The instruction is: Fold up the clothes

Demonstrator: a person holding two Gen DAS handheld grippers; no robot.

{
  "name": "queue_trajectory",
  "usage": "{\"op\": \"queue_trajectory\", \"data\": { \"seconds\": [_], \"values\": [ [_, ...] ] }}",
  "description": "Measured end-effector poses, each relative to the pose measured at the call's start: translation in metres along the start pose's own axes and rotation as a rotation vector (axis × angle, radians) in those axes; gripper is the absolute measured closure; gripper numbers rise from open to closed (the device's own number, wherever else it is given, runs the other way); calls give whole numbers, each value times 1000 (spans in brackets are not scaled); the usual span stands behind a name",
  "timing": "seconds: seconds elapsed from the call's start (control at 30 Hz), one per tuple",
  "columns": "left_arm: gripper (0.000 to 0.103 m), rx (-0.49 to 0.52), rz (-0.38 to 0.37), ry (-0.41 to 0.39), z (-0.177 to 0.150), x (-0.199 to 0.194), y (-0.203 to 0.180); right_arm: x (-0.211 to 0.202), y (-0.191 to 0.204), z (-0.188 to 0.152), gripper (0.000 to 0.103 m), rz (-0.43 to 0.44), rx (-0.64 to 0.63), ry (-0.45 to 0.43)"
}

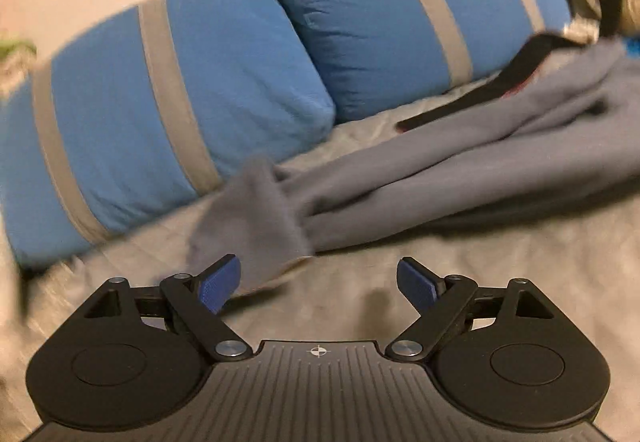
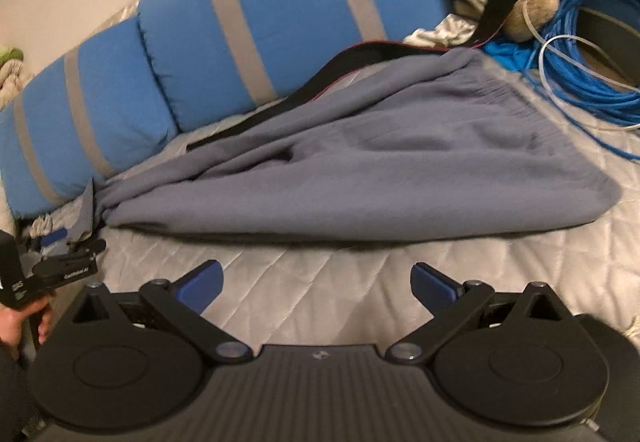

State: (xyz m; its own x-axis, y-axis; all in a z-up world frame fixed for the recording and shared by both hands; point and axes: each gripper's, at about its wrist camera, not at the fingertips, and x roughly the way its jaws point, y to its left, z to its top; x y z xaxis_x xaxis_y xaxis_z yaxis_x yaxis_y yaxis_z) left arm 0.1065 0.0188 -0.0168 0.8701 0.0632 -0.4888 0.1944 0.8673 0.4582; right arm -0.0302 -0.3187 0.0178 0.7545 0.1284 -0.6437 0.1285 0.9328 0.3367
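A grey-blue pair of sweatpants (image 2: 360, 170) lies folded lengthwise on the quilted bed (image 2: 320, 290), waistband at the right and cuffs at the left. In the left wrist view the pants (image 1: 460, 170) stretch to the right and the leg cuff (image 1: 256, 226) lies just beyond my left gripper (image 1: 318, 282), which is open and empty. My right gripper (image 2: 316, 282) is open and empty, a short way in front of the pants' near edge. The left gripper also shows in the right wrist view (image 2: 68, 242) at the cuff end.
Two blue pillows with grey stripes (image 2: 224, 42) lie along the far side of the pants. A black strap (image 2: 360, 62) lies between pillow and pants. A coil of blue cable (image 2: 592, 42) and clutter sit at the far right.
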Motion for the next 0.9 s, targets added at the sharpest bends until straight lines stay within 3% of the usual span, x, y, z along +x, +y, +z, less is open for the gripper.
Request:
{"op": "queue_trajectory", "data": {
  "seconds": [0.17, 0.2, 0.23, 0.3, 0.4, 0.57, 0.8, 0.87, 0.9],
  "values": [
    [22, 187, 80, -43, -11, 17, -3, 13, 8, -7, 0, -3, -5, 34],
    [35, 203, 84, -52, -11, 18, -2, 15, 9, -8, 0, -4, -4, 40],
    [62, 209, 94, -53, -9, 20, 1, 16, 9, -9, 0, -4, -2, 46],
    [91, 189, 130, -58, -2, 21, 10, 20, 9, -11, 0, -4, 1, 56],
    [100, 114, 165, -68, 11, 18, 30, 24, 8, -12, 0, -7, 16, 73],
    [100, 8, 211, -70, 26, 27, 68, 30, 6, -14, 0, 1, 31, 98],
    [100, -101, 308, -14, 41, 62, 126, 32, 6, -10, 0, 2, 40, 109],
    [95, -109, 349, 15, 40, 76, 137, 33, 6, -9, 0, -5, 43, 111],
    [86, -109, 364, 38, 38, 84, 143, 34, 5, -8, 0, -10, 44, 111]
  ]
}}
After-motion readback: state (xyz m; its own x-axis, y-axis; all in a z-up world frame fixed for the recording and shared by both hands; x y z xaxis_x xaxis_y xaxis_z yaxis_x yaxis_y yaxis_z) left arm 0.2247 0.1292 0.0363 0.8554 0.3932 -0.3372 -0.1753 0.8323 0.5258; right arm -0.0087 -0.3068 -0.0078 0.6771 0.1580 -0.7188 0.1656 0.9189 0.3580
